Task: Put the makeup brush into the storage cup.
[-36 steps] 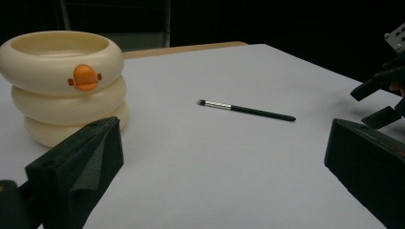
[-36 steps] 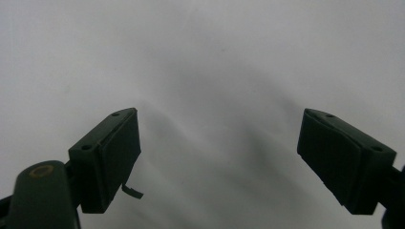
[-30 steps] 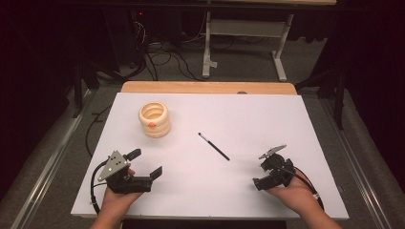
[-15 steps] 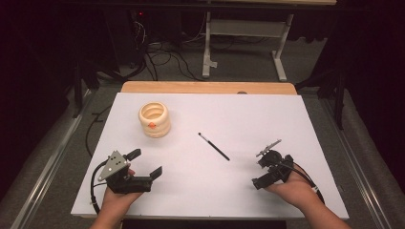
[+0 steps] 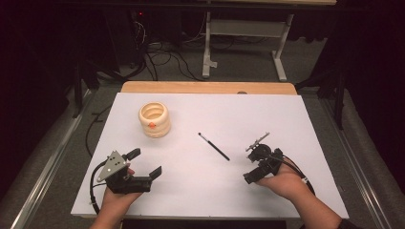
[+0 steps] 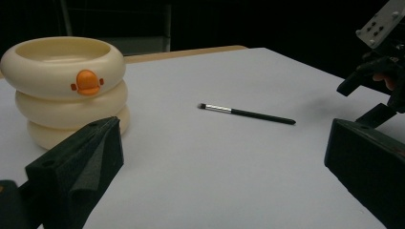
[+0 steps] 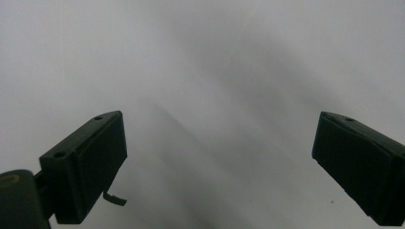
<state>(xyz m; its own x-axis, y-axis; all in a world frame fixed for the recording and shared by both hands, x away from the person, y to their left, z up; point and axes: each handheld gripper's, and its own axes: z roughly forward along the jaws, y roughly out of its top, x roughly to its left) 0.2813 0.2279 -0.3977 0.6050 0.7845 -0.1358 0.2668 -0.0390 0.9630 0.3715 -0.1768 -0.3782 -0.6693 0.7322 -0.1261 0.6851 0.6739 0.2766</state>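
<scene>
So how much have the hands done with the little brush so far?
Nothing looks done yet. The brush lies alone on the white table, apart from the cream ringed cup. The right gripper sits nearest it, jaws wide and empty; the left gripper is open too. Grabbing the brush, and perhaps putting it in the cup, is probably all still ahead.

Overhead light is falling evenly on the white table (image 5: 286, 119), leaving the room toward twelve o'clock sinking into darkness. Soft shadows are pooling beneath the ringed cup (image 6: 67, 90) and the brush (image 6: 246, 113). The right gripper view is showing blurred, streaky grey, and its jaws are sitting out of focus.
</scene>
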